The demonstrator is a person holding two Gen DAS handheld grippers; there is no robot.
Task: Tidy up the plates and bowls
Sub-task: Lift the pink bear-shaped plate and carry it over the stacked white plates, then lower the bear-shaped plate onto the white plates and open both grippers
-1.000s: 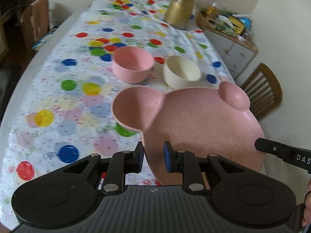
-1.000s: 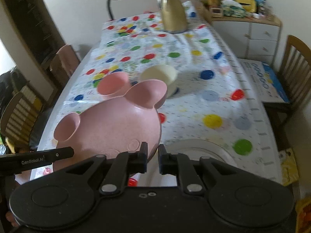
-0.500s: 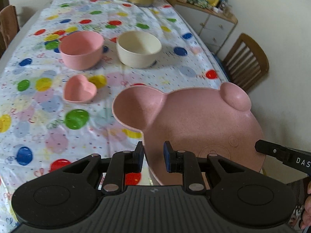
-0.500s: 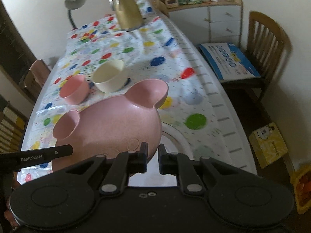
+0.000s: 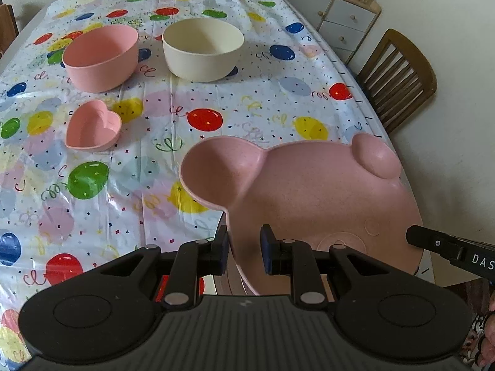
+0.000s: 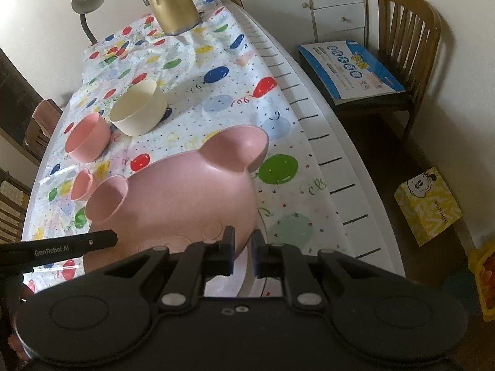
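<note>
I count one bear-shaped pink plate, two round bowls, a pink bowl and a cream bowl, and one small heart-shaped pink dish. I have two grippers, and both are on the plate.

My left gripper has its fingers closed to a narrow gap with the plate's near rim pinched between them. My right gripper does the same on the opposite side of that rim, its fingers drawn close with the edge between them.

The plate sits in front of me over the near end of the table, tilted rather than flat, its hollow face toward me. Its two round ears point away from me toward the far end of the table, one ear toward the left and the other out by the table's right edge. Whether its underside touches the balloon-print tablecloth I cannot tell.

The two bowls stand upright side by side farther up the table, pink on the left, cream on the right, close but apart. The heart dish lies nearer me than the pink bowl, well clear of the plate, its point toward the left.

One gold jug stands at the far end of the table.
</note>
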